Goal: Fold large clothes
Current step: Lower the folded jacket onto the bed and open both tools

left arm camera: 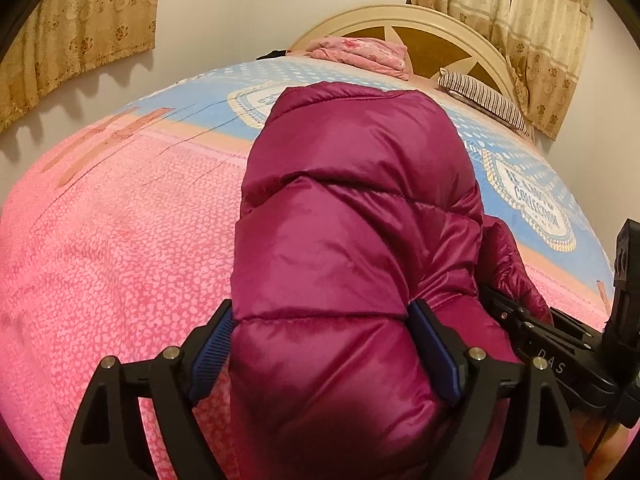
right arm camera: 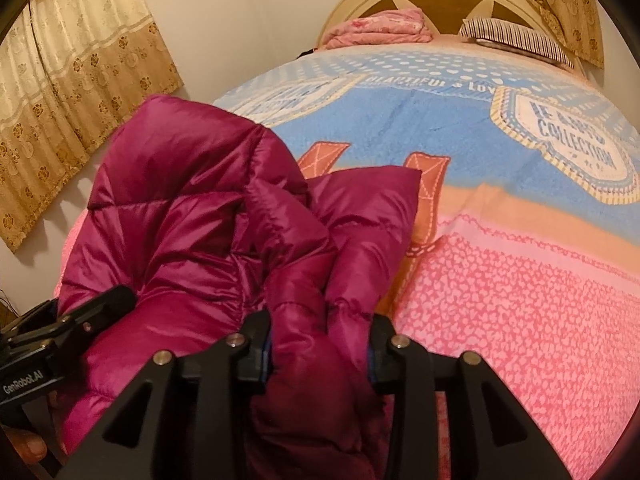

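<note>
**Desk:** Black fingers [left arm camera: 436, 352] fill the foreground. What do they have?

**Photographer:** One magenta puffer jacket [left arm camera: 352, 200], on the bed [left arm camera: 100, 240], at the end far from the headboard [left arm camera: 440, 40]. On the left gripper [left arm camera: 324, 344] the fingers are spread wide. The jacket's quilted bulk fills the gap and touches both blue pads. On the right gripper [right arm camera: 320, 344] the fingers stand closer together and pinch a bunched fold of the same jacket.

**Desk:** Which way does it lie?

**Photographer:** Its long axis runs from the two grippers straight toward the headboard. The far end is folded over and stops well short of it. A second flap juts out beside the main body in the right wrist view.

**Desk:** Count the rest.

**Photographer:** One folded pink blanket [left arm camera: 360, 52] and one striped pillow [left arm camera: 484, 102] lie against the headboard. Two patterned curtains [left arm camera: 80, 32] hang on either side of it. The bedcover is sky blue near the headboard and pink under the jacket.
</note>
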The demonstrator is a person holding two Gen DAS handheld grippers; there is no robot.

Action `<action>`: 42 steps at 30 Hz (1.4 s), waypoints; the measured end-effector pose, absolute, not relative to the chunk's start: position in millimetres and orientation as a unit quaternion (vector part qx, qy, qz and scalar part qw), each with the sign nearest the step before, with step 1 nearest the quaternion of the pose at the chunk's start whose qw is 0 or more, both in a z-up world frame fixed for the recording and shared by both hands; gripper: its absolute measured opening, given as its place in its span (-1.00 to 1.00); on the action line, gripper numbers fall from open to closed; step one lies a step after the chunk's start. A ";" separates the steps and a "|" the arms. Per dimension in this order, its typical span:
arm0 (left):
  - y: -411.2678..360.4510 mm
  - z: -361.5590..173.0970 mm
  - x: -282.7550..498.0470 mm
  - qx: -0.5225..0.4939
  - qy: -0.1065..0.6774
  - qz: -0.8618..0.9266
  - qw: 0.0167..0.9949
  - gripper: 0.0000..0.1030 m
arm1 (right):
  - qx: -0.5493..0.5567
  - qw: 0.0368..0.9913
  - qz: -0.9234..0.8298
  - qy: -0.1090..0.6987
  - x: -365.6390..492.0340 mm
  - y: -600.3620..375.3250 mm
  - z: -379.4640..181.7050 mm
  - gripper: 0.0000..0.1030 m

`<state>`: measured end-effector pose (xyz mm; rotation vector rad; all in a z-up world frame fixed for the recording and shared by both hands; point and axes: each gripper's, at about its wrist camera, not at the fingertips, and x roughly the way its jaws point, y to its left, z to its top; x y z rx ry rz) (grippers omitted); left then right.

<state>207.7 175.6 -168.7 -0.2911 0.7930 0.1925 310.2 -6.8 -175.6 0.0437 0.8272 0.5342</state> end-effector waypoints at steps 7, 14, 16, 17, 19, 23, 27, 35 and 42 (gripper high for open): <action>177.4 -163.7 203.5 -0.137 0.382 0.096 0.909 0.67 | 0.019 0.880 0.253 0.402 308.9 -7.5 -173.3 -0.22; 174.7 -162.8 199.2 -0.127 0.385 0.092 0.909 0.67 | 0.010 0.884 0.246 0.398 299.8 -9.8 -168.4 -0.04; 172.5 -157.9 193.6 -0.133 0.382 0.093 0.910 0.67 | 0.007 0.884 0.242 0.400 297.5 -11.1 -166.8 -0.03; 170.8 -153.1 188.1 -0.130 0.375 0.094 0.913 0.67 | 0.008 0.885 0.241 0.398 294.9 -13.1 -163.9 -0.03; 167.5 -139.4 174.6 -0.121 0.363 0.095 0.919 0.68 | 0.006 0.890 0.243 0.385 286.1 -17.4 -154.8 -0.03; 160.3 -106.2 146.2 -0.091 0.327 0.091 0.936 0.68 | 0.007 0.903 0.248 0.352 257.5 -27.2 -128.5 0.42; 160.4 -78.1 117.7 -0.082 0.292 0.089 0.949 0.68 | -0.009 0.920 0.254 0.298 218.9 -30.7 -99.8 0.51; 153.8 -42.1 89.4 -0.082 0.239 0.086 0.964 0.68 | -0.007 0.931 0.260 0.256 182.3 -34.3 -68.0 0.55; 152.5 -34.5 84.3 -0.083 0.229 0.085 0.966 0.68 | -0.020 0.937 0.256 0.238 172.0 -34.8 -60.2 0.63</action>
